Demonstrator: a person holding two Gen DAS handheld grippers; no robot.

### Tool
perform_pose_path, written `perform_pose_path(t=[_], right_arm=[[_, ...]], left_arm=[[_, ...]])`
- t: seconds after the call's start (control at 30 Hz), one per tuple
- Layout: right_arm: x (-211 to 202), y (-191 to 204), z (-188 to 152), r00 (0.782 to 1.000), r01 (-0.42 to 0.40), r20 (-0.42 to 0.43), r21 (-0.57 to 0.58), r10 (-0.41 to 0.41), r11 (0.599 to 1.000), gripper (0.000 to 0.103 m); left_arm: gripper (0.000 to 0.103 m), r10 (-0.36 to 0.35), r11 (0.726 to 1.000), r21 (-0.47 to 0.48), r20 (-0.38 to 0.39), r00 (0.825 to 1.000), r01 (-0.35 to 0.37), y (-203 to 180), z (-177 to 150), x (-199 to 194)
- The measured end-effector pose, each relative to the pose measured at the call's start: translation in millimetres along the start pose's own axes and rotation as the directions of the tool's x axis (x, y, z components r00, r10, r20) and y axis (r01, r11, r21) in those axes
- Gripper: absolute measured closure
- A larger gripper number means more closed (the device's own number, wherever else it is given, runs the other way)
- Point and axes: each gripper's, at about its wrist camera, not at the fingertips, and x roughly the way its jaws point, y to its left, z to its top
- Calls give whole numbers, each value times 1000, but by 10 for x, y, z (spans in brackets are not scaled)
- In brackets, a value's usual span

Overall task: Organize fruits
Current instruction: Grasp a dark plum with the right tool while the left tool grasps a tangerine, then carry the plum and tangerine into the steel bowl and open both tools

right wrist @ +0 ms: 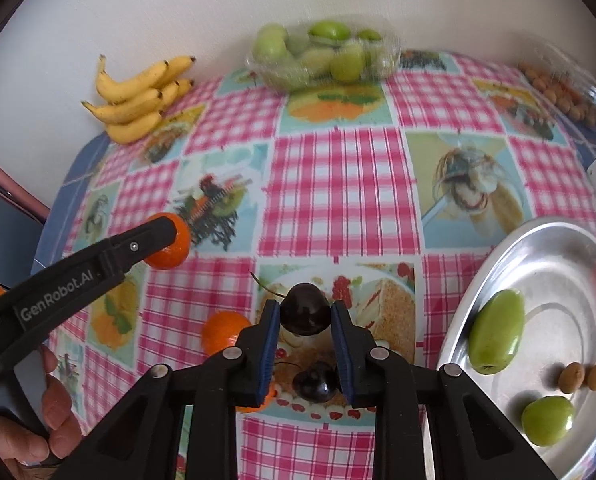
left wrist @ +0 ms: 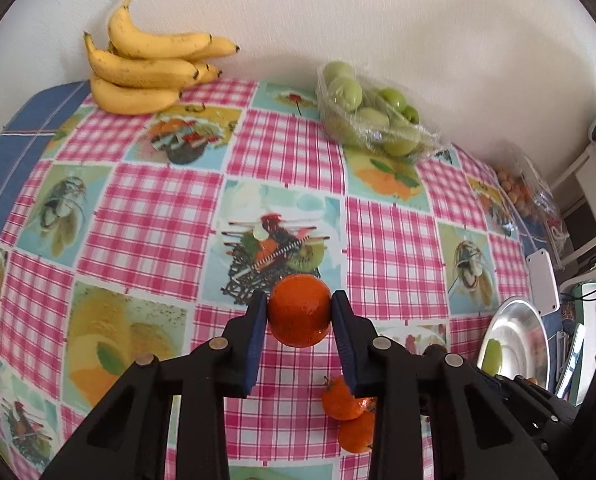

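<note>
now left tongs clenched on mandarin; right tongs clenched on cherry, both between pads.

Dark cherry clamped in right hand-held gripper

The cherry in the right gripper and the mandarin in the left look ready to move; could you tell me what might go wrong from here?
1. The cherry is round, glossy and pinched only at its sides by the right gripper; it might slip or bruise.
2. The metal plate already holds green fruits and small brown ones; a dropped cherry could roll among them.
3. The mandarin in the left gripper hangs above two others; a slip could scatter them.
</note>
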Motion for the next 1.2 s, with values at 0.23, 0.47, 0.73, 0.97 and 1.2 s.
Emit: perform_pose_path(t=[0.23,0.47,0.73,0.97,1.2], right_arm=[[-269,62,32,999,-20,49,-13,21,1000,75],[-353,12,14,999,-5,51,-1,5,1000,75],[-371,-222,-22,999,30,31,56,-32,998,75],[-416,-553,-33,997,68,20,131,-71,989,75],[-463,-909,-70,995,97,10,214,-101,972,75]], left_arm=[[69,17,1000,-3,33,999,-17,9,22,-220],[69,42,999,-7,56,998,-41,23,-11,-358],[69,66,997,-32,38,997,-65,49,-77,-332],[69,68,998,-18,21,997,-68,-17,-104,-284],[69,61,998,17,15,998,-61,-175,-138,-260]])
